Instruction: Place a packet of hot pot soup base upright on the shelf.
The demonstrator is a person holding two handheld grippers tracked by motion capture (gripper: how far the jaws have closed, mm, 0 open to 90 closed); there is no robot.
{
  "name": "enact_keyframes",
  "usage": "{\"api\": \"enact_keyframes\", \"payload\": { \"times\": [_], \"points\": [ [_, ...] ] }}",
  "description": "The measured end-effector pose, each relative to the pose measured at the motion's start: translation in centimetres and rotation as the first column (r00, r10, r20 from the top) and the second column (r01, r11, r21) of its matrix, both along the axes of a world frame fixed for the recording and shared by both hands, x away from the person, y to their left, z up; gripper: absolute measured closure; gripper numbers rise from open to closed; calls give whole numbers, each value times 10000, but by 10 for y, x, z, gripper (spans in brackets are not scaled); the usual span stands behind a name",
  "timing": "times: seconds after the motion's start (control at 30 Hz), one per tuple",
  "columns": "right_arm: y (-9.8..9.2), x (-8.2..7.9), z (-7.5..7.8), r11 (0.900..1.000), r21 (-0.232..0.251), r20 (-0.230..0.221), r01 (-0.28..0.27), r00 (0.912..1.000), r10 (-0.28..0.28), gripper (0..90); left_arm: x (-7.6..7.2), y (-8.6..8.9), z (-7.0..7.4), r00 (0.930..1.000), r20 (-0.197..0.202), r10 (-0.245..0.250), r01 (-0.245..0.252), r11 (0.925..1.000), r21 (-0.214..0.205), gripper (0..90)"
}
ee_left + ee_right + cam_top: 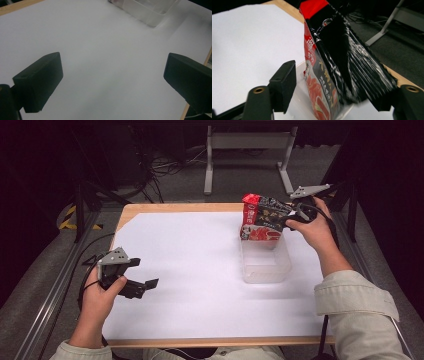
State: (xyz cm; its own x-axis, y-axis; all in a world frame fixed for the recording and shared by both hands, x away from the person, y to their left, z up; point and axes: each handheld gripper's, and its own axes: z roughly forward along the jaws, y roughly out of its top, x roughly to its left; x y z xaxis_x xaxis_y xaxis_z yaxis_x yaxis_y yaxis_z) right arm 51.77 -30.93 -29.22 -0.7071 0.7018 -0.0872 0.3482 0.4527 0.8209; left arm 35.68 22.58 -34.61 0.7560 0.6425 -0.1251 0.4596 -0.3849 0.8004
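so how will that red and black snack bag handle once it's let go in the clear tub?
The snack bag looks like crinkled, glossy film, so probably floppy and slippery. It stands tall above the low clear tub, so it may tip or lean. The right gripper has its jaws apart either side of it.

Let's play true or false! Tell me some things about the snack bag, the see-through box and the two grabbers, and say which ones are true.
1. The left gripper is holding the bag. False: its jaws stand wide apart over the bare white sheet, holding nothing.
2. The red and black bag stands upright at the far end of the clear box. True.
3. The clear box is full of bags. False: its near part looks empty.
4. The right gripper has one jaw on each side of the bag. True.
5. The bag lies flat on the white sheet. False: it stands upright at the box.
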Motion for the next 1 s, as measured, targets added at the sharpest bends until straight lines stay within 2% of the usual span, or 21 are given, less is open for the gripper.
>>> {"api": "enact_keyframes", "payload": {
  "times": [0.07,0.13,0.2,0.3,0.33,0.43,0.5,0.57,0.67,0.73,0.8,0.83,1.0],
  "points": [
    [-6,-10,3,9996,229,91,165,9998,-167,291,-2,5,-1,10000,-56,-21,20,9998,-190,32],
    [-12,-21,5,9983,489,162,322,9993,-331,288,-3,9,-1,10000,44,19,-18,9998,-207,31],
    [-18,-32,7,9981,476,243,401,9989,-413,285,-6,13,-1,9998,123,177,-174,9997,-199,34],
    [-23,-47,9,9972,667,360,338,9987,-362,280,-10,17,-3,9994,211,282,-277,9993,-242,37],
    [-23,-47,9,9972,667,360,338,9987,-362,280,-10,17,-3,9994,211,282,-277,9993,-242,41],
    [-27,-65,10,9944,1051,446,124,9989,-172,274,-12,20,-7,9980,334,543,-533,9981,-298,44],
    [-28,-78,8,9928,1197,517,1,9986,-64,271,-14,21,-9,9972,240,707,-699,9970,-333,49],
    [-30,-88,6,9928,1193,590,77,9981,-148,271,-15,22,-12,9970,204,741,-734,9967,-354,51],
    [-32,-101,0,9916,1292,431,106,9989,-163,274,-17,24,-16,9964,186,831,-819,9948,-612,49],
    [-34,-111,-6,9919,1262,419,178,9988,-232,275,-17,24,-19,9960,185,876,-863,9943,-631,48],
    [-35,-114,-8,9924,1212,458,192,9986,-249,276,-18,24,-21,9959,231,873,-858,9945,-601,48],
    [-36,-122,-13,9938,1087,569,210,9980,-273,279,-18,24,-23,9956,259,898,-878,9938,-687,47],
    [-39,-144,-38,9914,1281,721,256,9968,-351,279,-24,26,-30,9929,350,1134,-1092,9885,-1048,57]
  ]
}}
